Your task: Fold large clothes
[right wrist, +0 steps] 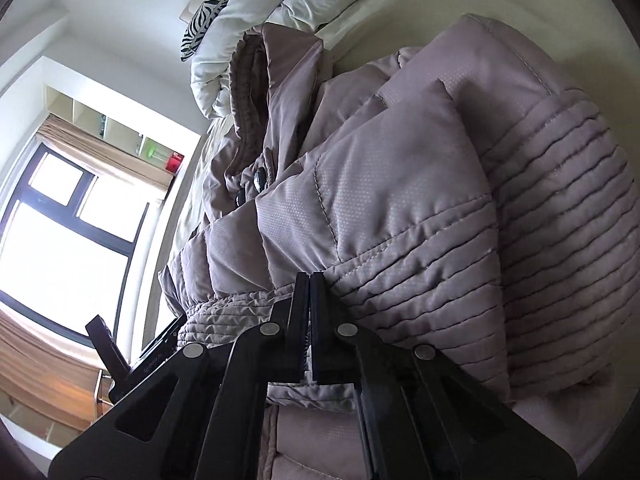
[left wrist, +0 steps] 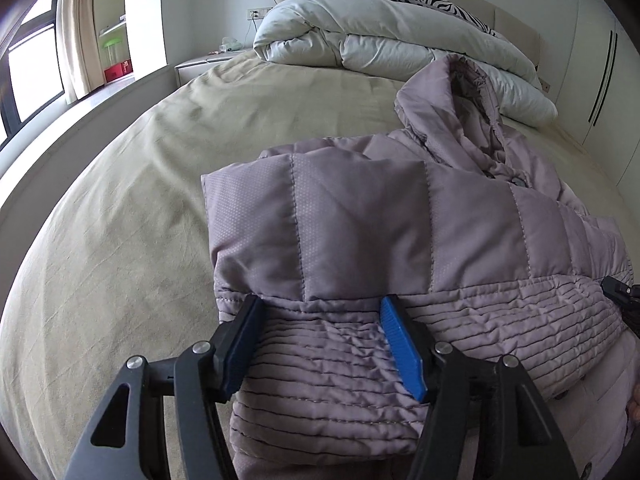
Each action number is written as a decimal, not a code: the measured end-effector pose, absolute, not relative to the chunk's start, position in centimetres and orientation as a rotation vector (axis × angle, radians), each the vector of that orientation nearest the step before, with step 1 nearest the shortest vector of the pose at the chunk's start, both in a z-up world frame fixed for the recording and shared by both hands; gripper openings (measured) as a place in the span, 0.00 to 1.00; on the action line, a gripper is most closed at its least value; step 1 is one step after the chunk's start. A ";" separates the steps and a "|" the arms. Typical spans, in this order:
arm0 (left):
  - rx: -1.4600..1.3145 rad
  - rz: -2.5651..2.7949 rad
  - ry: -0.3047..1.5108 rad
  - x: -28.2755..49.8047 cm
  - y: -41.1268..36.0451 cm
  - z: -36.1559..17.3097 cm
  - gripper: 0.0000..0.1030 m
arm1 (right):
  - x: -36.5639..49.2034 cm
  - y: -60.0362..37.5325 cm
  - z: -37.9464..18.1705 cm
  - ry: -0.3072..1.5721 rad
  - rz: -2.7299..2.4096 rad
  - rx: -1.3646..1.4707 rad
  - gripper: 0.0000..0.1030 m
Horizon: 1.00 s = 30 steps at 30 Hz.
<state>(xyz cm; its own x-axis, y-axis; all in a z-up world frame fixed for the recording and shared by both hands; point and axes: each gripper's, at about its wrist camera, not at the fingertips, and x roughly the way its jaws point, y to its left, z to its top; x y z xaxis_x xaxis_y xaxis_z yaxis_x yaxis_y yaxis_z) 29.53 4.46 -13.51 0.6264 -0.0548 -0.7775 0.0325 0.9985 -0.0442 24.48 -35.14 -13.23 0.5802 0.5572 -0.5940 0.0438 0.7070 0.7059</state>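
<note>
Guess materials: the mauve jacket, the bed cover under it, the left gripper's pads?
Jacket: thin woven synthetic shell, likely nylon or polyester, slight sheen, dotted weave, puffy stitched channels suggest padding.
Bed cover: matte beige cloth, cotton-like, soft creases.
Pads: blue ribbed pieces, probably rubber or plastic; can't tell which.

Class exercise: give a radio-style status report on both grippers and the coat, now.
Left gripper open, pads astride the coat's ribbed band. Right gripper shut at coat edge; grip on fabric unclear. White duvet touches hood.
</note>
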 end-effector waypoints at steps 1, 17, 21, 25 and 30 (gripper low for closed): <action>-0.017 -0.053 0.906 29.5 4.5 -12.9 0.62 | 24.4 -35.1 -13.2 0.924 0.331 0.732 0.00; 0.193 -0.066 0.880 34.5 -1.6 -11.5 0.75 | 30.9 -30.2 -9.6 0.970 0.287 0.447 0.07; 0.167 -0.064 0.858 33.0 -1.2 -13.6 0.75 | 29.2 -31.2 -11.9 0.885 0.340 0.429 0.02; 0.175 -0.054 0.846 32.8 -1.4 -14.2 0.76 | 28.2 -29.9 -12.2 0.856 0.308 0.319 0.02; 0.114 -0.082 0.864 32.8 -0.5 -13.3 0.75 | 28.1 -30.5 -11.7 0.862 0.313 0.340 0.04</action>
<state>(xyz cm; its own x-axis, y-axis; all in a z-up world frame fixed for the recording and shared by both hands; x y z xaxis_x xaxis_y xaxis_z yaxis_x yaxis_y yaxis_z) 32.75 -0.52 -13.30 0.6466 -0.0253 -0.7624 0.1179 0.9907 0.0672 28.07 -30.45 -11.67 0.6116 0.4011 -0.6820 -0.1306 0.9013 0.4130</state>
